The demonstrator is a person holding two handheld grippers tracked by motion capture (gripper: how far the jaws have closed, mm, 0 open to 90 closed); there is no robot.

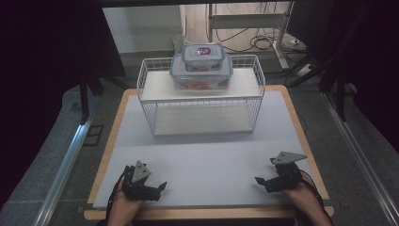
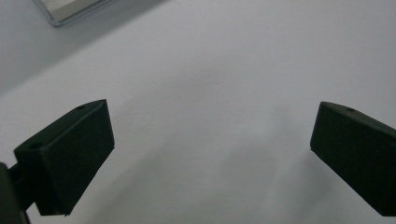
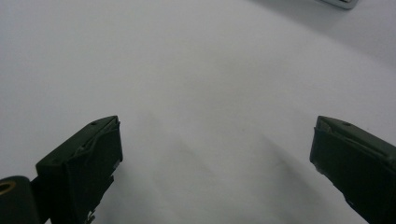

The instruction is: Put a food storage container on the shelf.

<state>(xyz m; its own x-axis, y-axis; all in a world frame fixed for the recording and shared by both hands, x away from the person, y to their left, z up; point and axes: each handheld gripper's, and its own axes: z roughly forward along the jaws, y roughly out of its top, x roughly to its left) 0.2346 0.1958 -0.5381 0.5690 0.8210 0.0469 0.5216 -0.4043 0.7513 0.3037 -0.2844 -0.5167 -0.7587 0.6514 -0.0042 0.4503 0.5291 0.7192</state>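
Two stacked boxes (image 1: 201,70) sit on the wire rack (image 1: 201,96). Both grippers, left (image 1: 157,188) and right (image 1: 261,181), rest near the table (image 1: 211,155) edge, jaws wide apart and empty.

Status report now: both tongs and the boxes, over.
Left tongs open, right tongs open, both empty. Small box stacked on big box, on rack. Nothing between.
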